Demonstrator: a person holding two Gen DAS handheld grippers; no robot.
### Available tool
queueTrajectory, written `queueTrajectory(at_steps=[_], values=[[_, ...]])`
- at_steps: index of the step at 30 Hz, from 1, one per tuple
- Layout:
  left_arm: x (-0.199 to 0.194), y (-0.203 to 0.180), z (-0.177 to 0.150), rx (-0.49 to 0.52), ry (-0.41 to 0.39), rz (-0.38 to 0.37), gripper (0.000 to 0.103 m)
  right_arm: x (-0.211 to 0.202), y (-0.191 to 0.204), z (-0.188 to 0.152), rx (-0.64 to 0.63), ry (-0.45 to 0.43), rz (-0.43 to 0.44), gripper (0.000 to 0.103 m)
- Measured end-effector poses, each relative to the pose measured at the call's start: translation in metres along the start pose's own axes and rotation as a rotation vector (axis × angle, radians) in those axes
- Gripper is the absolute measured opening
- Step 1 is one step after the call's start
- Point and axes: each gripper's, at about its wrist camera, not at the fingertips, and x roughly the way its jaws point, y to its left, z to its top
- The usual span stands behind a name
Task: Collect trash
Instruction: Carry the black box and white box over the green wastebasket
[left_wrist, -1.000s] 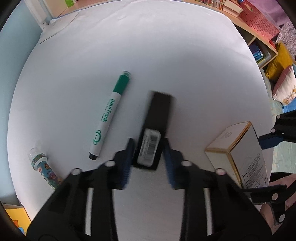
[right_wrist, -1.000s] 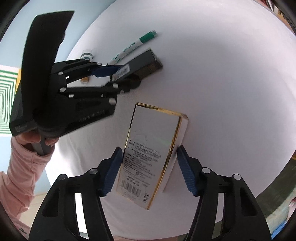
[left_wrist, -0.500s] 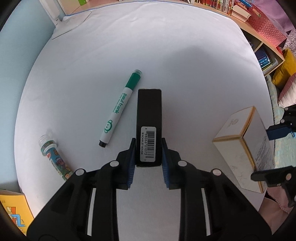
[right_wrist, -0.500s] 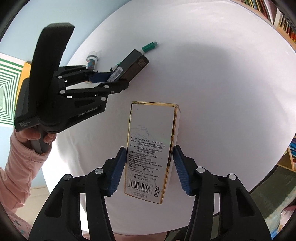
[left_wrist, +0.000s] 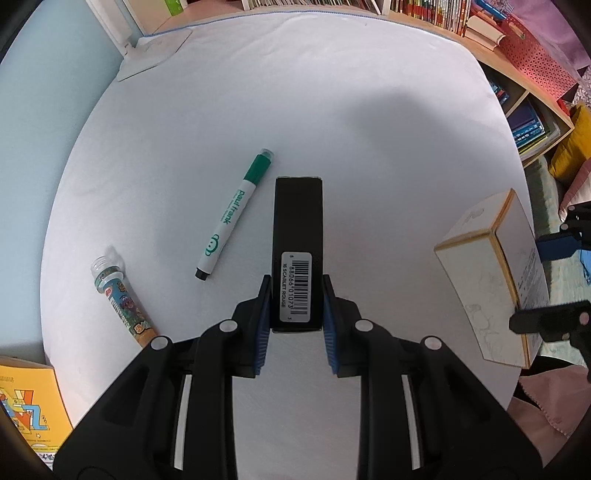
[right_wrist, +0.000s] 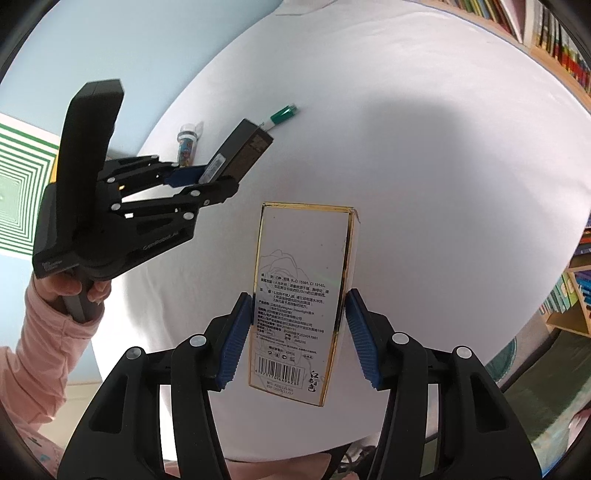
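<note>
My left gripper (left_wrist: 296, 295) is shut on a long black box (left_wrist: 298, 236) with a white barcode label and holds it above the white table (left_wrist: 332, 110). It also shows in the right wrist view (right_wrist: 240, 155), held up at the left. My right gripper (right_wrist: 298, 317) is shut on a white box with gold edges (right_wrist: 301, 291), lifted off the table. That box shows at the right of the left wrist view (left_wrist: 487, 273).
A green-capped white marker (left_wrist: 236, 214) and a small colourful tube (left_wrist: 118, 291) lie on the table at the left. A yellow book (left_wrist: 26, 406) sits beyond the table's left edge. Bookshelves (left_wrist: 517, 74) stand behind and to the right.
Both grippers have closed on their boxes and lifted them off the table. The table now looks farther away in both views.
</note>
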Motion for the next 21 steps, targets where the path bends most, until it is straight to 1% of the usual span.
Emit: queueTrajectory(at_steps=[2, 12, 21], values=[[-0.001, -0.002, 0.002, 0.000, 0.001, 0.005, 0.023, 0.008, 0.006, -0.006, 0.003, -0.012, 0.001, 0.053], [-0.010, -0.022, 0.014, 0.001, -0.002, 0.022, 0.023, -0.022, -0.025, -0.020, 0.037, -0.063, 0.019, 0.053], [-0.020, -0.060, 0.025, 0.009, -0.012, 0.029, 0.023, -0.045, -0.054, -0.031, 0.055, -0.104, 0.029, 0.053]])
